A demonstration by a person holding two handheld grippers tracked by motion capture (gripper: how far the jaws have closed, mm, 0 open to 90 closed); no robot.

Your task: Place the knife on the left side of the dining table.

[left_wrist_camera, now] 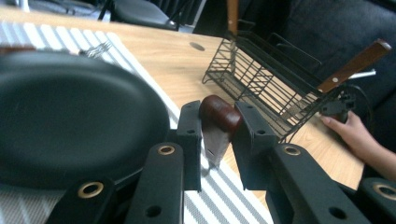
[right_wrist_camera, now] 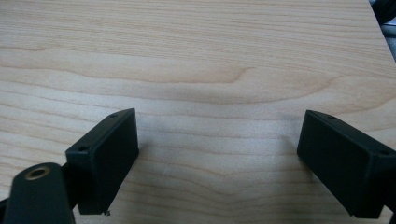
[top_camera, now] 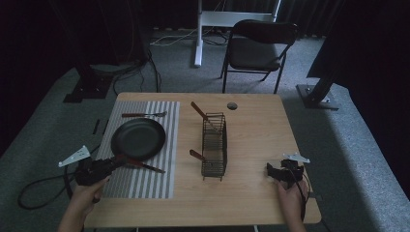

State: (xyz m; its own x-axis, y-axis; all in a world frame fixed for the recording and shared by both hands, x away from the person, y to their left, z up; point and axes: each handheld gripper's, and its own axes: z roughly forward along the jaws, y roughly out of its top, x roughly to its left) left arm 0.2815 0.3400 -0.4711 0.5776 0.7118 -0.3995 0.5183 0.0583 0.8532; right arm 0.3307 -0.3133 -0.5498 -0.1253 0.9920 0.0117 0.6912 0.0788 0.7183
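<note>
Striped mat [top_camera: 167,140] lower left: my left gripper [left_wrist_camera: 218,128] pinches, probably, a knife handle [left_wrist_camera: 219,113]; a loose hold could drop it. Right gripper [right_wrist_camera: 217,156] gapes empty.

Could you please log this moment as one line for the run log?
left gripper: shut on knife beside pan | right gripper: open over table | rack: two utensils

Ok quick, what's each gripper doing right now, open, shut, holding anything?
Left gripper: shut on the knife, gripping its brown handle beside the black pan.
Right gripper: open, holding nothing, over the bare table.
</note>
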